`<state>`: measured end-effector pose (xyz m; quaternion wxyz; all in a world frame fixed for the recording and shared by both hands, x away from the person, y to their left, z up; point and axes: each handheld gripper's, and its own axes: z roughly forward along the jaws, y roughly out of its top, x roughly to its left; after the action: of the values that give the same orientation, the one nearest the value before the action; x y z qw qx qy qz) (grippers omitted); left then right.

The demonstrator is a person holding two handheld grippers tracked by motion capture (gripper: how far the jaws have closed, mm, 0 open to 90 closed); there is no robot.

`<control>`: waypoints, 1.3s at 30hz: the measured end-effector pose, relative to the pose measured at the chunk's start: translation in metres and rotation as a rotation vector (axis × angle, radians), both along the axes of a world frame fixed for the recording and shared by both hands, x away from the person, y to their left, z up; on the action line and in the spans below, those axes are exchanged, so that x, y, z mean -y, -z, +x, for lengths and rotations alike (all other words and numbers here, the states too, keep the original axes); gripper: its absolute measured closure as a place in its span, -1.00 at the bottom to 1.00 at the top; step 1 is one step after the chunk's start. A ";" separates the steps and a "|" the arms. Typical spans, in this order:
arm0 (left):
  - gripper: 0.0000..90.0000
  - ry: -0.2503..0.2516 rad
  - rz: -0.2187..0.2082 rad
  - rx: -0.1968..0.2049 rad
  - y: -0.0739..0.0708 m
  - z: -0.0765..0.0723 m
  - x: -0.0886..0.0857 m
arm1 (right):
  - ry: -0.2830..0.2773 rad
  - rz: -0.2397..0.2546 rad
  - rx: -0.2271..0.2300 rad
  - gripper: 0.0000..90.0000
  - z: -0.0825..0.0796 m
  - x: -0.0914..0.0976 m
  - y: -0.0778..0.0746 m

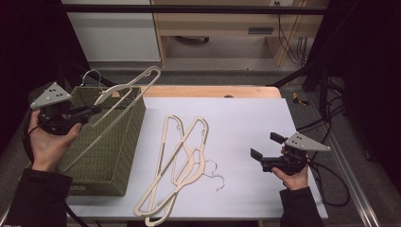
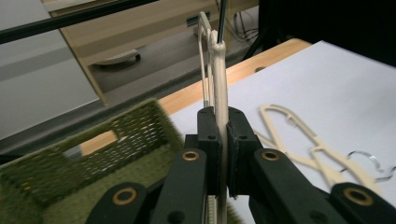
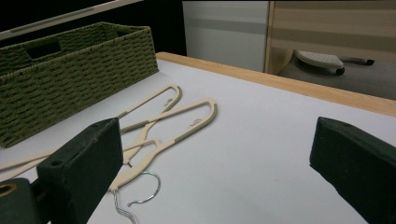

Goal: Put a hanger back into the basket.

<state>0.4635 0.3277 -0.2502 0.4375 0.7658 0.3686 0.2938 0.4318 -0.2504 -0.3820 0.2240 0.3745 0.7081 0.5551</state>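
Note:
My left gripper (image 1: 94, 109) is held up at the left, over a green woven basket (image 1: 111, 156). It is shut on a cream hanger (image 1: 108, 93) that slants across the basket's top, wire hook toward the far left. The left gripper view has both jaws pressed on the hanger's edge (image 2: 221, 116), with the basket (image 2: 93, 154) below. Two more cream hangers (image 1: 191, 158) lie crossed on the white sheet (image 1: 246, 118). My right gripper (image 1: 266, 145) rests low at the right, open and empty, to the right of the hangers (image 3: 159, 126).
The basket (image 3: 70, 65) stands along the table's left side. A wooden table edge (image 1: 213, 91) borders the far side of the sheet. Wooden furniture and cables sit on the floor beyond. Bare sheet lies between the hangers and my right gripper.

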 end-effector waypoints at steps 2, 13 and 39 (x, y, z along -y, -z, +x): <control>0.91 -0.006 0.009 0.002 0.001 0.002 -0.010 | -0.003 -0.008 0.003 -0.93 0.000 0.000 0.001; 0.91 -0.014 0.038 -0.001 0.019 0.017 -0.050 | -0.006 -0.019 -0.007 -0.93 0.002 -0.004 0.003; 0.91 -0.014 0.195 -0.057 0.089 0.020 -0.087 | -0.007 -0.032 -0.022 -0.93 0.004 -0.007 0.006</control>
<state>0.4834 0.4152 -0.3390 0.3481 0.8102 0.3557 0.3096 0.4357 -0.2435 -0.3883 0.2199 0.3745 0.7206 0.5404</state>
